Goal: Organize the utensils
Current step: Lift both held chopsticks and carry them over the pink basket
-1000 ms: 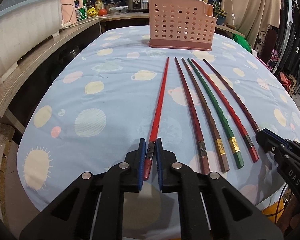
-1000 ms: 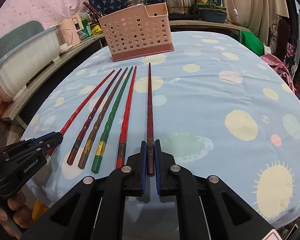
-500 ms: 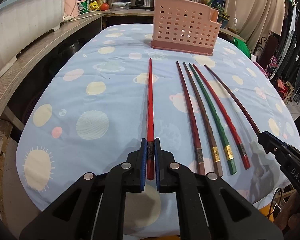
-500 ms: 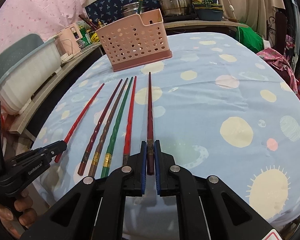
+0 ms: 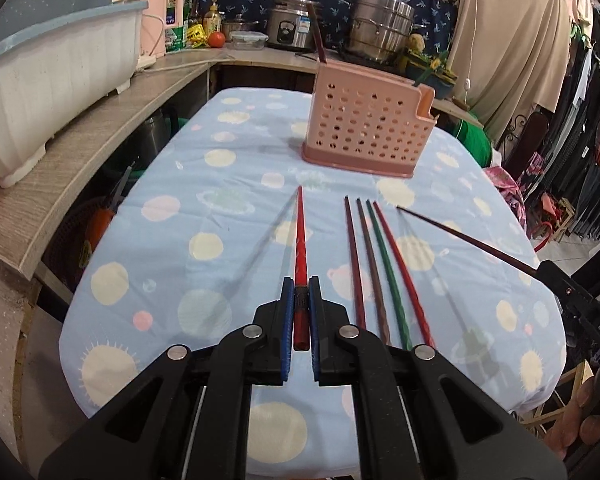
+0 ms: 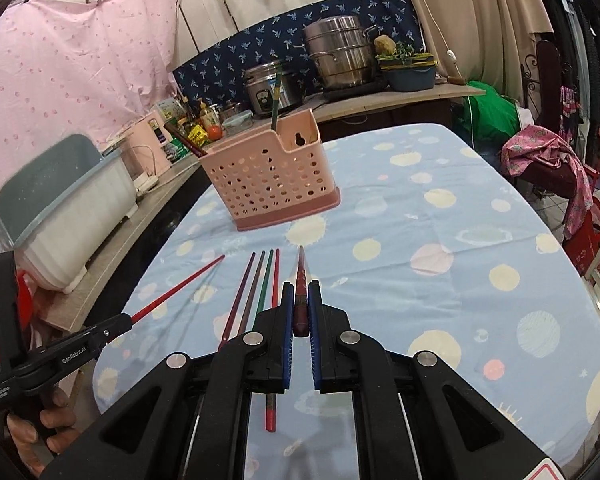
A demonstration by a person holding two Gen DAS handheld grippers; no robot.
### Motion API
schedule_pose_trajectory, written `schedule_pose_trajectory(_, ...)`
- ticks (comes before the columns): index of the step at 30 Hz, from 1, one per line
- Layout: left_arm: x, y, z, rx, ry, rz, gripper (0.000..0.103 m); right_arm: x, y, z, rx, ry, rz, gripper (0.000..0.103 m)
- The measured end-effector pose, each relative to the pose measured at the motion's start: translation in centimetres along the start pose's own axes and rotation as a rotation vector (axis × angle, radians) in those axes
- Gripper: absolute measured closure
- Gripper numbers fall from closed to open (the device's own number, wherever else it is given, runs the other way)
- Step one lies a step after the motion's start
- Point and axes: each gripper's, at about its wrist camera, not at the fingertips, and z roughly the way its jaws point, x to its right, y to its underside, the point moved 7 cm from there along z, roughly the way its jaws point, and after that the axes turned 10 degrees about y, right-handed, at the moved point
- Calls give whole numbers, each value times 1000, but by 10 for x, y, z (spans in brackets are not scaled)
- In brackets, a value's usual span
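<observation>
My left gripper (image 5: 299, 308) is shut on the thick end of a bright red chopstick (image 5: 300, 236), which hangs above the blue planet-print tablecloth (image 5: 204, 216) and casts a shadow on it. My right gripper (image 6: 300, 314) is shut on a dark maroon chopstick (image 6: 300, 274), also off the cloth. Between the two, several chopsticks (image 5: 380, 268) lie side by side: dark red, brown, green and red. A pink perforated basket (image 5: 364, 136) stands beyond them, with a green chopstick (image 6: 275, 104) upright in it. The right wrist view shows the left gripper (image 6: 118, 326) at lower left.
A wooden counter (image 5: 80, 152) runs along the left with a white and grey tub (image 5: 48, 76). A rice cooker (image 5: 290, 34) and a steel pot (image 5: 380, 36) stand at the back. Clothes hang to the right (image 5: 588, 128). The table's near edge lies just under both grippers.
Both grippers have risen, each with its chopstick, so the two sticks have left the cloth. The red stick has swung away from the row; the rest lie as before.
</observation>
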Motion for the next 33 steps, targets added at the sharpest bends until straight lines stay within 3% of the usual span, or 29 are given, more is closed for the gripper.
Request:
schedule_pose_trajectory(16, 15, -94, -27, 169, -29, 81, 96, 5, -94, -20, 185, -9, 23, 96)
schedule_pose_trajectory(25, 29, -142, -28, 252, -22, 112, 96, -2, -131, -9, 220, -65, 59, 96)
schedule_pose_trajectory(33, 54, -196, -47, 373, 2, 149, 96, -14, -184, -9, 318, -122, 104, 96)
